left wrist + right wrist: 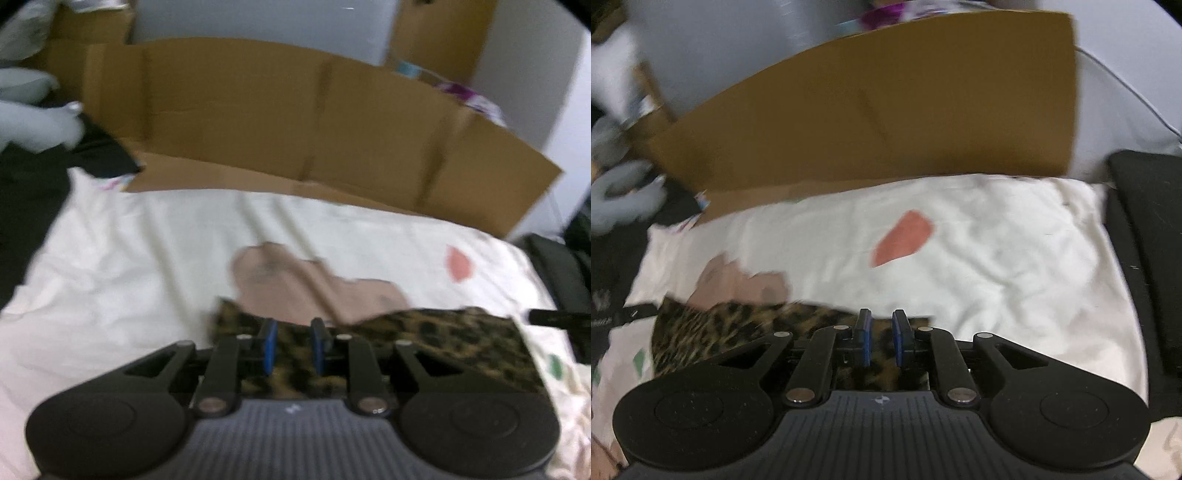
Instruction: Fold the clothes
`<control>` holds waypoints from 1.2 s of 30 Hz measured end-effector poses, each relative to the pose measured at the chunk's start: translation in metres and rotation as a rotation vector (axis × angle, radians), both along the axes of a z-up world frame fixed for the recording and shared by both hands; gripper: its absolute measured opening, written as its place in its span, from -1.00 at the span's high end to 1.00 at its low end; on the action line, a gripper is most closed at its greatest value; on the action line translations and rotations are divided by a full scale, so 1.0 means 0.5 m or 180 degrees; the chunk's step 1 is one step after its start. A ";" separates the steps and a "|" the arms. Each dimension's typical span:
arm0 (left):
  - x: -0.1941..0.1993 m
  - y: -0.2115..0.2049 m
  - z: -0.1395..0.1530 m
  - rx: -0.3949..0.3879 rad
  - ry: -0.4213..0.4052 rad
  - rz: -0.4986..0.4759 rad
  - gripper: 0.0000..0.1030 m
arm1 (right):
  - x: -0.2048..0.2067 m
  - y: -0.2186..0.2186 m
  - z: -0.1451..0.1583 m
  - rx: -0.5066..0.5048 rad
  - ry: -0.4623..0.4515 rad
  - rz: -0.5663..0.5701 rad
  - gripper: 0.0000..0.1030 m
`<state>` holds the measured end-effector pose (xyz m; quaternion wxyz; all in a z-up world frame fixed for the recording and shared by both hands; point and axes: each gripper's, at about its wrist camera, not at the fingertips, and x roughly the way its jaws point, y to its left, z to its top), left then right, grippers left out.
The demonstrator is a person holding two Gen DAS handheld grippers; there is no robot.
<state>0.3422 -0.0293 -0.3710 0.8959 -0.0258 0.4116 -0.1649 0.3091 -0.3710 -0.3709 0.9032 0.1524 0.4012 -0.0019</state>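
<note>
We held the leopard-print garment [443, 339] near the bed's [110, 258] front edge, left gripper [294, 345] and right gripper [881, 341] fingers slightly apart, grip uncertain; next, clamp and fold

Dim, soft indoor light; heavy motion blur (fisheye-bent, dark-cornered edges).

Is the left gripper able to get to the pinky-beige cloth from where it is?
Probably yes. The left gripper sits over the leopard-print garment, and the pinky-beige cloth lies just ahead on the white sheet with nothing between.
</note>
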 end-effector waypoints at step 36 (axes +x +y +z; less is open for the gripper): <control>-0.012 -0.216 -0.060 0.0410 0.0013 -0.0906 0.53 | 0.079 0.132 -0.069 0.0049 0.0154 0.0287 0.69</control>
